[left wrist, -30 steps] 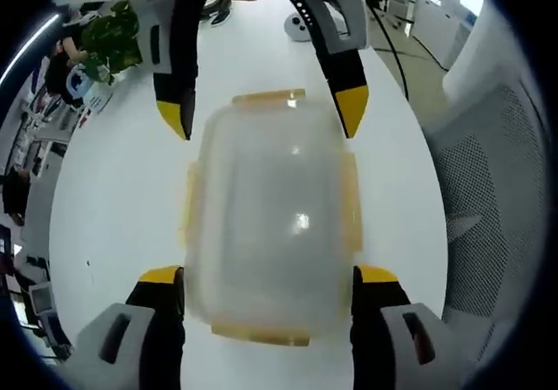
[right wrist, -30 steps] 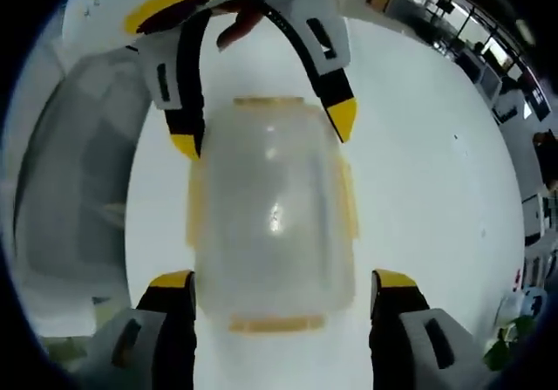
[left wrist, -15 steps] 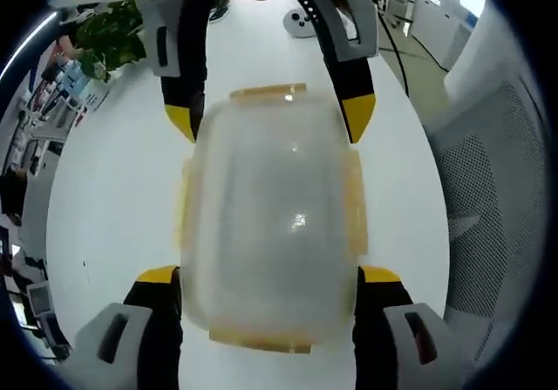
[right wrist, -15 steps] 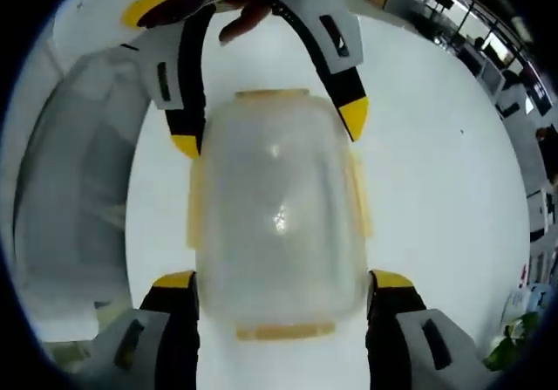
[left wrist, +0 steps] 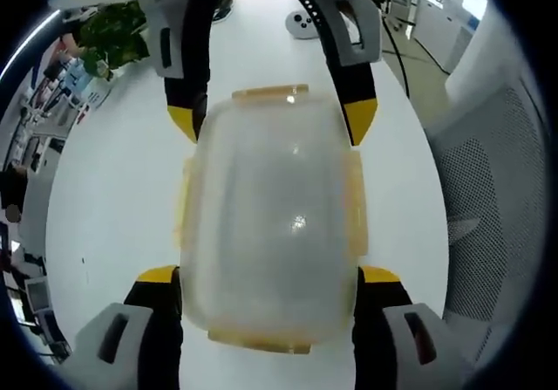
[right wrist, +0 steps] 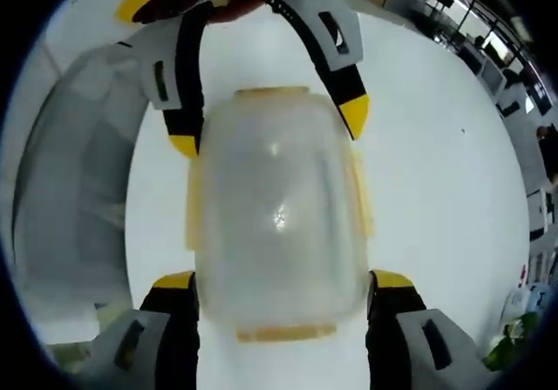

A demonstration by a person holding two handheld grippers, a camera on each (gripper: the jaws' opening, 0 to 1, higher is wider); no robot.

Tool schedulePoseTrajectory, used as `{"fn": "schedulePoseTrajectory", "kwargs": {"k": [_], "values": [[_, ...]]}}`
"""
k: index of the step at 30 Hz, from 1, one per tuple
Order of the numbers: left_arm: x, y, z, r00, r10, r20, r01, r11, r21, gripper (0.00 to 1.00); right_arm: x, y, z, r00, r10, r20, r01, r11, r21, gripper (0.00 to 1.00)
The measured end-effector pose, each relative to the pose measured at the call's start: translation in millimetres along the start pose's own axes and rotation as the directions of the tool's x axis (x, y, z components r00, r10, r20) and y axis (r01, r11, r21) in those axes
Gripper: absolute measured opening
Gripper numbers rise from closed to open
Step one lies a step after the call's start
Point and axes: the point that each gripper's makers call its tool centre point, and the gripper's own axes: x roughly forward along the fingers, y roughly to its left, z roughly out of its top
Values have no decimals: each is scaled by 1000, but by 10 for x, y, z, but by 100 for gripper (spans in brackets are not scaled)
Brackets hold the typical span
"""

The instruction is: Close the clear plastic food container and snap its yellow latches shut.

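My left gripper (left wrist: 268, 281) and right gripper (right wrist: 283, 285) straddle the clear, yellow-latched plastic container (left wrist: 270, 224), jaws wide, on a white table (left wrist: 105, 198); a grey mesh chair (left wrist: 484, 198) stands beside it.

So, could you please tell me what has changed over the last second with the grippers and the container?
Both grippers have closed in from opposite ends: in the left gripper view the right gripper now brackets the far end of the clear container, where a second ago it stood slightly off. In the right gripper view the left gripper did likewise. The lid stays on, and the yellow latches look unchanged.
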Motion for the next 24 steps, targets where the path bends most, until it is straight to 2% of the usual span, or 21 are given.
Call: {"fn": "schedulePoseTrajectory", "kwargs": {"k": [8, 24], "values": [[-28, -36, -55, 1000, 1, 15, -1, 1000, -11, 82, 23, 45, 51, 1000, -7, -12, 7, 1000, -6, 80], [-163, -190, -372, 1000, 7, 1, -7, 1000, -25, 82, 121, 227, 366, 1000, -5, -15, 4, 1000, -21, 80]]}}
